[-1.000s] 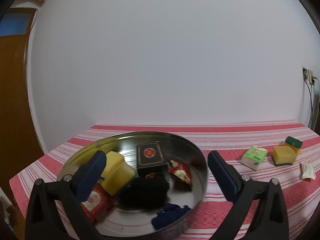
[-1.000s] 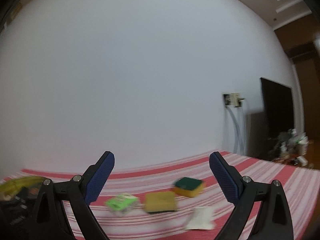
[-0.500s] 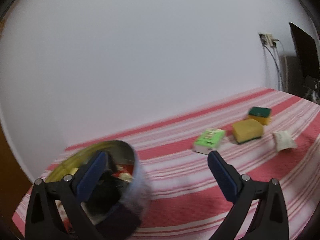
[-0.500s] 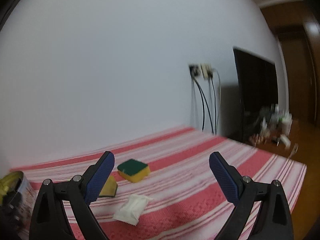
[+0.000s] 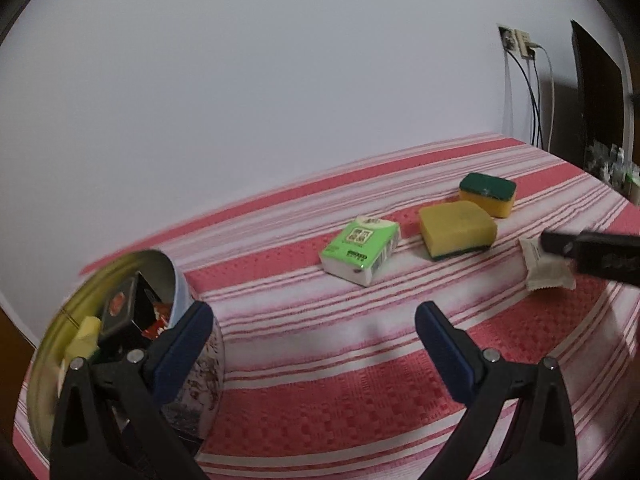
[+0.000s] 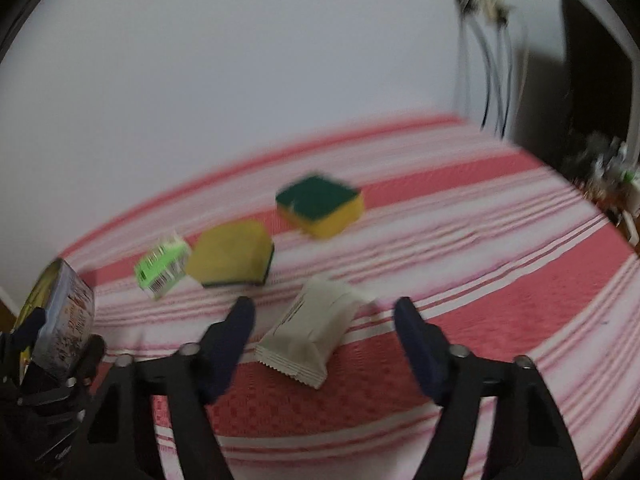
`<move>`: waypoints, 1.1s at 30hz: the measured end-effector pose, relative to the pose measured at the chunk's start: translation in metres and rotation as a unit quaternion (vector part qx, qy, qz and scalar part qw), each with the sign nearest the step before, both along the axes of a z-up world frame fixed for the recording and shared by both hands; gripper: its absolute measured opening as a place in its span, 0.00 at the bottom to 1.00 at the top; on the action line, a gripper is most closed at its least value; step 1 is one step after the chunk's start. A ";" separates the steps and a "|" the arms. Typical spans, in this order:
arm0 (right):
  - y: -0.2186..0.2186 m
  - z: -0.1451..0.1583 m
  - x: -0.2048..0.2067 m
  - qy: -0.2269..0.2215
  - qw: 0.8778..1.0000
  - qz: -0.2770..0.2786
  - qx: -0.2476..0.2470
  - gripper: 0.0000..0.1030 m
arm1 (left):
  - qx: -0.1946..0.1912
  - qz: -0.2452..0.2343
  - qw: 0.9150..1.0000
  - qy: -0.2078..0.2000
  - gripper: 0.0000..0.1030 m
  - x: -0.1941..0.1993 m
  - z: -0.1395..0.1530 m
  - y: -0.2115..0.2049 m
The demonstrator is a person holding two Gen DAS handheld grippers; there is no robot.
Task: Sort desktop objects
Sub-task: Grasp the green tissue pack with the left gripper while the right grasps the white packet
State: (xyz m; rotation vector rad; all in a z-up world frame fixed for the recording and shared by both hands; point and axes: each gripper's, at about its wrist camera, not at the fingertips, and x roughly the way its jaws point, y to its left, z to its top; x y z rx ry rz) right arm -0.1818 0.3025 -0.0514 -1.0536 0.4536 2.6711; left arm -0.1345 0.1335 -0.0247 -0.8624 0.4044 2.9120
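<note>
Wall: plain white, running behind the whole table; a socket (image 5: 520, 42) with dangling cables (image 5: 534, 100) sits near its right end, beside a dark screen (image 5: 596, 96).
Tablecloth: red and white stripes (image 5: 320, 380) covering the table from edge to edge.
Tin: round metal tin (image 5: 200, 376) at the left edge of the table, tilted, its rim touching the left finger of the left gripper; inside are a black box (image 5: 120, 304), something yellow and a bit of red, too crowded to tell apart.
Left gripper: (image 5: 316, 344) spread wide over the front of the cloth, nothing between its fingers.
Right gripper: (image 6: 324, 340) also spread wide, low over the cloth, with the white packet lying between its fingertips; I cannot see either pad touching it, and the view is blurred.
Yellow sponge: (image 5: 456, 230) yellow side up, green pad underneath, in the middle of the table toward the wall.
Green-topped sponge: (image 5: 488, 192) just behind the yellow one, close but apart.
Green tissue pack: (image 5: 360, 248) just left of the yellow sponge.
White packet: (image 6: 316, 332) sealed with a crimped end, nearest the front edge, in front of the sponges.
</note>
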 end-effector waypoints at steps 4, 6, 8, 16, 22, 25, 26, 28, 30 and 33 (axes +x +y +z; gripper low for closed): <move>-0.007 -0.014 -0.016 -0.038 0.999 -0.014 0.013 0.63 | 0.008 0.001 1.000 -0.019 0.99 -0.004 -0.003 -0.004; -0.010 -0.017 -0.019 -0.045 0.999 -0.005 0.017 0.59 | 0.012 -0.002 1.000 -0.027 0.99 -0.006 -0.004 -0.005; -0.017 -0.017 -0.021 -0.054 0.998 0.003 0.037 0.48 | 0.016 -0.003 0.999 -0.033 0.99 -0.011 -0.005 -0.004; -0.005 -0.007 -0.003 0.016 0.999 0.024 -0.020 0.39 | 0.036 -0.008 0.999 -0.036 0.99 -0.040 0.000 0.001; 0.004 0.008 0.011 0.117 0.991 0.036 -0.057 0.39 | -0.006 -0.021 0.997 -0.077 0.99 -0.086 -0.009 0.027; 0.007 0.009 0.015 0.130 0.987 0.053 -0.080 0.39 | -0.025 -0.007 0.995 -0.097 0.99 -0.109 -0.021 0.036; 0.009 0.008 0.015 0.133 0.986 0.055 -0.087 0.39 | -0.026 -0.001 0.994 -0.110 0.97 -0.116 -0.026 0.037; 0.010 0.005 0.018 0.132 0.985 0.056 -0.096 0.39 | -0.010 -0.001 0.990 -0.138 0.94 -0.128 -0.032 0.036; 0.013 0.004 0.018 0.130 0.984 0.054 -0.106 0.39 | 0.021 0.001 0.988 -0.151 0.86 -0.136 -0.032 0.029; 0.015 0.001 0.016 0.128 0.984 0.046 -0.114 0.39 | 0.083 -0.021 0.981 -0.172 0.54 -0.137 -0.032 0.020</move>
